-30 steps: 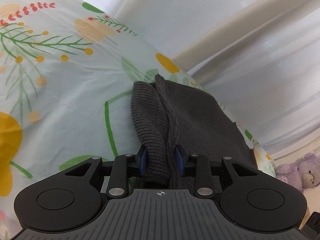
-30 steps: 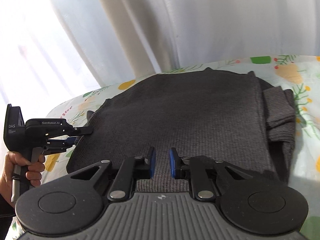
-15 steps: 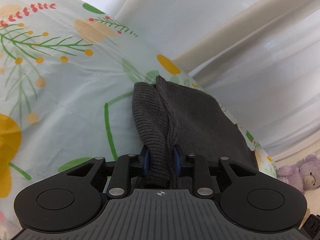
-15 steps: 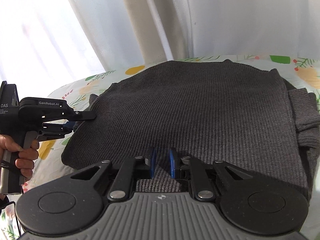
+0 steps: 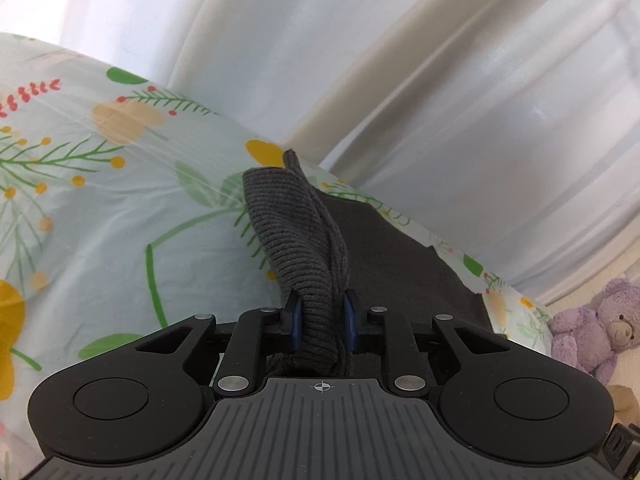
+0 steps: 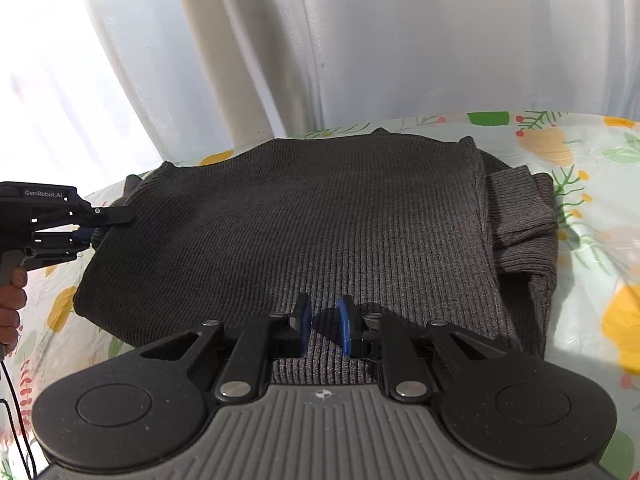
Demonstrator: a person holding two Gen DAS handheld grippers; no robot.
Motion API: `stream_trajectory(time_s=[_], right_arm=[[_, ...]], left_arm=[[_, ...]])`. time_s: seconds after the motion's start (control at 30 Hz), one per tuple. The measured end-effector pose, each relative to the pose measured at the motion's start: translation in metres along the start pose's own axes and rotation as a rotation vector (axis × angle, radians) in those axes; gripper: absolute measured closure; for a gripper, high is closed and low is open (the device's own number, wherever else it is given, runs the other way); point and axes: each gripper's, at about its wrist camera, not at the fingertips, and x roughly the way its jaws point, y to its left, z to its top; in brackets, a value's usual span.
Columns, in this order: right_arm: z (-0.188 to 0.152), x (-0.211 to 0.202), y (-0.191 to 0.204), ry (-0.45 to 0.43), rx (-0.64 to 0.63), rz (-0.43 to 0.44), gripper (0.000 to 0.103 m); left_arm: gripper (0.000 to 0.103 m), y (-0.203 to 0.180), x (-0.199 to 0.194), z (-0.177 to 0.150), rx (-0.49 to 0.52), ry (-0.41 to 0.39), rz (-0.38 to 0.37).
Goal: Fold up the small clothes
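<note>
Left gripper [image 5: 321,322] now raised from a second ago, jaws closing on a bunched sweater [image 6: 320,216] edge, lifted off the floral cloth [image 5: 120,208]; right gripper [image 6: 323,326] narrow, pinching the near hem; sweater body flat on cloth.

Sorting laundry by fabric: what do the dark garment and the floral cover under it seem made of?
Dark garment: looks like a ribbed knit, matte grey, with fine raised ribs; fibre unclear. Floral cover: probably thin plastic or coated cloth, with a slight sheen and sharp creases.
</note>
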Motion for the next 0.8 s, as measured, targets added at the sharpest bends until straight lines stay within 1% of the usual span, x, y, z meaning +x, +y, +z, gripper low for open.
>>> stream_trajectory(time_s=[0.13, 0.27, 0.37, 0.43, 0.5, 0.57, 0.63, 0.67, 0.73, 0.8], right_arm=[[-0.002, -0.005, -0.007, -0.01, 0.027, 0.0, 0.089], [-0.003, -0.014, -0.014, -0.03, 0.046, -0.002, 0.089], [-0.005, -0.021, -0.018, -0.046, 0.069, 0.013, 0.089], [-0.007, -0.025, -0.02, -0.05, 0.08, 0.02, 0.089], [-0.008, -0.025, -0.02, -0.047, 0.087, 0.023, 0.089], [-0.009, -0.026, -0.021, -0.048, 0.092, 0.02, 0.088], [-0.008, -0.025, -0.023, -0.048, 0.096, 0.018, 0.088], [-0.007, -0.026, -0.024, -0.049, 0.097, 0.019, 0.088], [-0.007, -0.027, -0.024, -0.049, 0.097, 0.021, 0.088], [-0.006, -0.027, -0.024, -0.05, 0.093, 0.025, 0.088]], left_arm=[[0.081, -0.03, -0.001, -0.002, 0.044, -0.004, -0.041], [0.081, -0.063, 0.012, -0.015, 0.126, 0.002, -0.064], [0.082, -0.083, 0.029, -0.03, 0.173, 0.027, -0.077], [0.088, -0.092, 0.042, -0.04, 0.187, 0.053, -0.081], [0.088, -0.096, 0.054, -0.05, 0.203, 0.083, -0.085], [0.088, -0.096, 0.063, -0.06, 0.197, 0.101, -0.091], [0.084, -0.089, 0.063, -0.065, 0.16, 0.08, -0.119], [0.081, -0.084, 0.061, -0.065, 0.124, 0.084, -0.137], [0.081, -0.08, 0.056, -0.061, 0.058, 0.101, -0.157], [0.08, -0.078, 0.04, -0.057, 0.046, 0.086, -0.166]])
